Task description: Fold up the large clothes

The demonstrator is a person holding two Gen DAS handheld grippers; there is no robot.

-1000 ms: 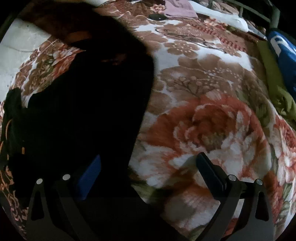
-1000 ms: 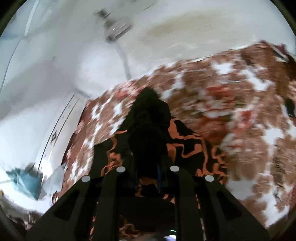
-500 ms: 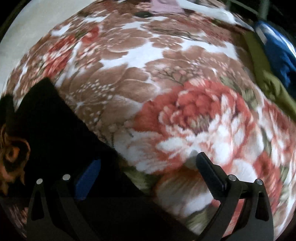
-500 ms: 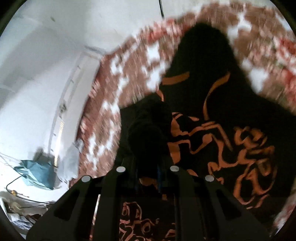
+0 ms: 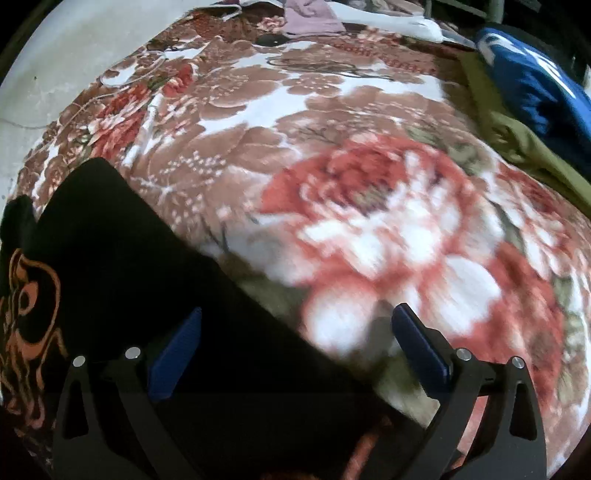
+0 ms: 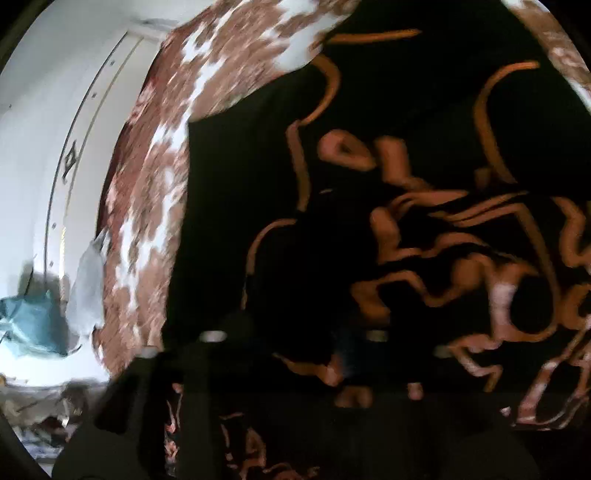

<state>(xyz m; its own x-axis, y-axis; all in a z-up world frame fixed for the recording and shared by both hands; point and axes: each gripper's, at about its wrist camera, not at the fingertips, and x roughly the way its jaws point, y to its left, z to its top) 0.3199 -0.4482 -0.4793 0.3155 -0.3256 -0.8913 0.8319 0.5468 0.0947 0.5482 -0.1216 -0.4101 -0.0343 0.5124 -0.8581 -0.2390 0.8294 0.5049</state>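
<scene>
Covering the bed, a floral blanket [image 5: 332,155] (white wall [image 6: 33,110] beside).

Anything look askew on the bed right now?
Nothing damaged or spilled. The black garment lies on the floral blanket with its folded edge running diagonally, not square. Loose clothes, blue and olive, are bunched along the far edge.

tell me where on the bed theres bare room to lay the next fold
The widest bare stretch of the floral blanket lies between the black garment at the lower left and the olive cloth and blue cloth along the right edge. The far end is crowded: a mauve cloth, a white cloth and a small dark object.
</scene>
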